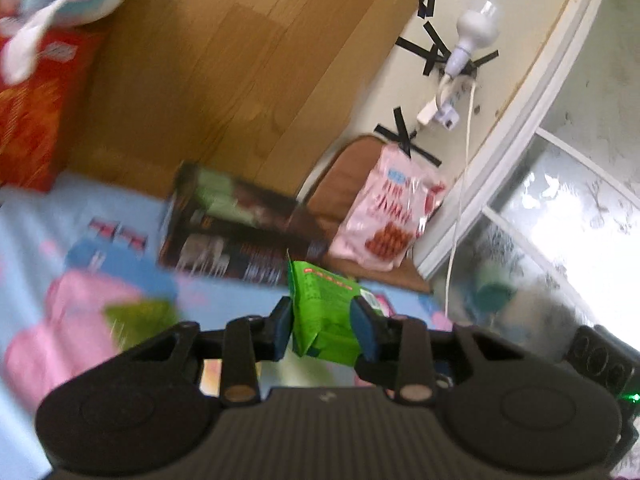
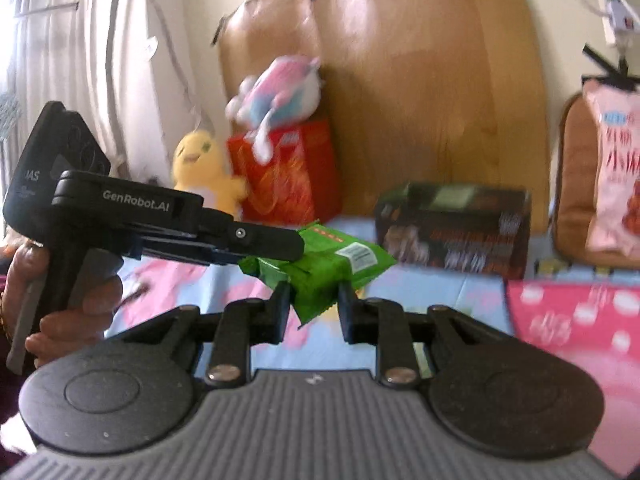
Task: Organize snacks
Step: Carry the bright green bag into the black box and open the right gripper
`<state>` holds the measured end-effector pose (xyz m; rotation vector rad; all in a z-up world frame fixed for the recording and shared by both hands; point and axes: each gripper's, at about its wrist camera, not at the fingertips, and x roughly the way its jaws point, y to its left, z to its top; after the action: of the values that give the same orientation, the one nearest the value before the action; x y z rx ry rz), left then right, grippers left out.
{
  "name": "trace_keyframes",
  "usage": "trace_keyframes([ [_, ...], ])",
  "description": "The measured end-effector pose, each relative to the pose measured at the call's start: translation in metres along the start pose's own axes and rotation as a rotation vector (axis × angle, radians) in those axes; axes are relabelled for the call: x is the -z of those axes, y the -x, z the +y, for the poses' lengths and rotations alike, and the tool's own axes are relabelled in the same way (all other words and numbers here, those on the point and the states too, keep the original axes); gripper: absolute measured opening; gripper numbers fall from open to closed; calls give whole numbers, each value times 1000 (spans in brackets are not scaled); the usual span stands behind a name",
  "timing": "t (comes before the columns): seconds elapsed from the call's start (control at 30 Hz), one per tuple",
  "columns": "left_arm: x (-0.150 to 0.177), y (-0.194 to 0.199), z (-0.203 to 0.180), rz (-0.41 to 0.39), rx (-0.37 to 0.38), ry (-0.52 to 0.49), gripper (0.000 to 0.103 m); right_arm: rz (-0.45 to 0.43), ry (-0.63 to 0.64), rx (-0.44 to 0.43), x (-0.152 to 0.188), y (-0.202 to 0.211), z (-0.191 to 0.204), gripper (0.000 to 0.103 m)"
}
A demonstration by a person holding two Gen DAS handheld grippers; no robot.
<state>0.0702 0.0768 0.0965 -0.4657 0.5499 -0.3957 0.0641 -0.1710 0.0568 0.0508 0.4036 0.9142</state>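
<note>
Green snack packet (image 2: 320, 264): held aloft above the bed (image 2: 420, 292), pinched at opposite ends by left gripper (image 1: 326, 330) and right gripper (image 2: 314, 306), fingers narrow. Judged light, crinkly, crushable; crimped seams seemed safest.

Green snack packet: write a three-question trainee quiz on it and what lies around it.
1. True or false: both tongs, left and right, grip the green packet at once.
2. What sits on top of the red box? A) a plush toy B) a bulb C) a cup
3. Fill in: the pink snack bag leans against a brown ____.

Key: 1 true; 2 A, the pink and blue plush toy; 3 cushion.
</note>
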Motion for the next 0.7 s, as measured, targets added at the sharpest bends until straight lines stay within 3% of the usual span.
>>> trace_keyframes([
  [0.2,-65,-89,18,39,-4,-9,31,-21,8,82,-50,-42,-61,28],
  [0.33,-87,-141,31,65,-53,-34,36,11,-16,111,-69,-84,-113,28],
  [0.43,-93,-169,44,110,-87,-31,38,36,-7,154,-71,-113,-143,43],
  [0.53,-93,-160,53,95,-81,-14,38,70,-22,203,-65,-131,-164,46],
  [0.7,-88,-108,52,35,-97,15,38,25,-100,171,-57,-104,-177,46],
])
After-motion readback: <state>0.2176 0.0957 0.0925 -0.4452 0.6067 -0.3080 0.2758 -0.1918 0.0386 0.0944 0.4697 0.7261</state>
